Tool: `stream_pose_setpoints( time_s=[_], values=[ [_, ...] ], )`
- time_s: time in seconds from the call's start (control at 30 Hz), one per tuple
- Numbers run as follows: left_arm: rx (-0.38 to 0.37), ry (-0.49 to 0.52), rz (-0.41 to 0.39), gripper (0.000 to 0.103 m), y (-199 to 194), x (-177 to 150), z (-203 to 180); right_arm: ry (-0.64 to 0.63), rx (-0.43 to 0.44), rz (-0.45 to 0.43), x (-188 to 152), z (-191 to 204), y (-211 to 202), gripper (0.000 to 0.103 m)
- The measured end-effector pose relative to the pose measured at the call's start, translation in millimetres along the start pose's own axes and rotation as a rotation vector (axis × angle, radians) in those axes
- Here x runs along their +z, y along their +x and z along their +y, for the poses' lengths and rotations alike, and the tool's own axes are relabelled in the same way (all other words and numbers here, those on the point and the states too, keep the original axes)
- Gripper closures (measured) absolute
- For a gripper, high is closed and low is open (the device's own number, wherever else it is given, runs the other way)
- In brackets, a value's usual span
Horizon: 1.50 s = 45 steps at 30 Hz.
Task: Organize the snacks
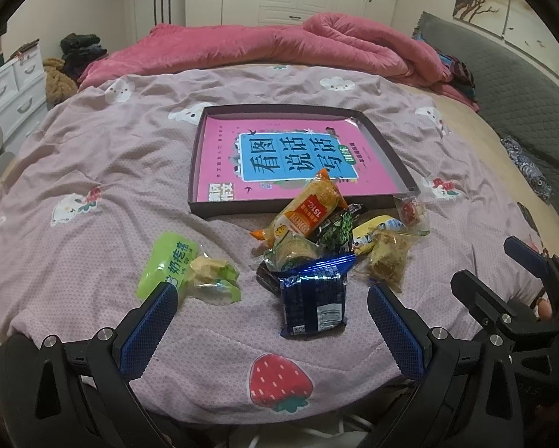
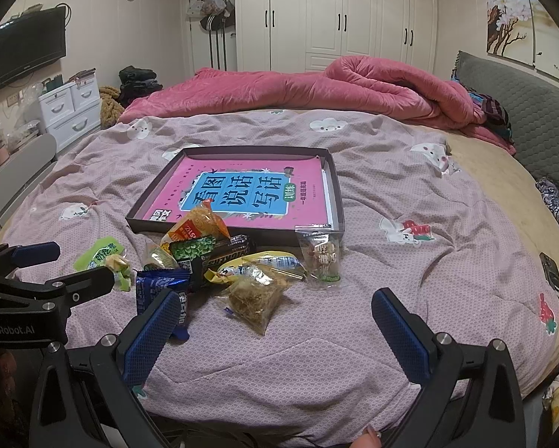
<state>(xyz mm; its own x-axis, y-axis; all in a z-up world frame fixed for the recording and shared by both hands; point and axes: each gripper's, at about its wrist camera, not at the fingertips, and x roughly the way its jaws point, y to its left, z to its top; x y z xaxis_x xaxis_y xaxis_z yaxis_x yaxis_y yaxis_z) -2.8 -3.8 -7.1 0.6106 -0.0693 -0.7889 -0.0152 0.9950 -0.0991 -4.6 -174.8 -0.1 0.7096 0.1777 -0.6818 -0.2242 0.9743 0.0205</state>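
Blue-padded fingers of my left gripper [image 1: 272, 321] and right gripper [image 2: 275, 328] stand apart, holding nothing. Snack pile [image 1: 317, 246] lies on the pink bedsheet [image 1: 92, 171], at 12 o'clock from my left gripper; dark tray [image 1: 212, 212] sits just beyond it, holding a pink book [image 1: 298, 156]

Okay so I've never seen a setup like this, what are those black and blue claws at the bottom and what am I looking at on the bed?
The claws are two handheld grippers; each carries a fisheye camera looking along its fingers. One picture is from the left gripper, the other from the right gripper. Both are open and hold nothing. On the bedspread lies a pile of snack packets, including a blue packet and a green packet. Behind them sits a shallow dark box with a pink book inside.
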Motion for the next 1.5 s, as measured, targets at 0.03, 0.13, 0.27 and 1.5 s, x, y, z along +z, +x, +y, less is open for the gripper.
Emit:
stream_pose_setpoints(
  time_s=[0.03,0.13,0.27,1.5],
  values=[
    [0.000,0.000,0.001,0.002,-0.1,-0.1,0.1,0.000,0.000,0.000,0.0,0.0,0.0,0.000],
    [0.000,-0.003,0.003,0.002,0.2,-0.2,0.6,0.001,0.002,0.001,-0.1,-0.4,-0.4,0.000],
    [0.001,-0.007,0.006,0.002,1.6,0.3,1.7,0.001,0.001,0.000,0.1,-0.5,0.2,0.000],
    [0.025,-0.283,0.128,0.002,40.5,-0.5,79.4,0.061,0.056,0.123,-1.2,-4.6,40.0,0.000]
  ],
)
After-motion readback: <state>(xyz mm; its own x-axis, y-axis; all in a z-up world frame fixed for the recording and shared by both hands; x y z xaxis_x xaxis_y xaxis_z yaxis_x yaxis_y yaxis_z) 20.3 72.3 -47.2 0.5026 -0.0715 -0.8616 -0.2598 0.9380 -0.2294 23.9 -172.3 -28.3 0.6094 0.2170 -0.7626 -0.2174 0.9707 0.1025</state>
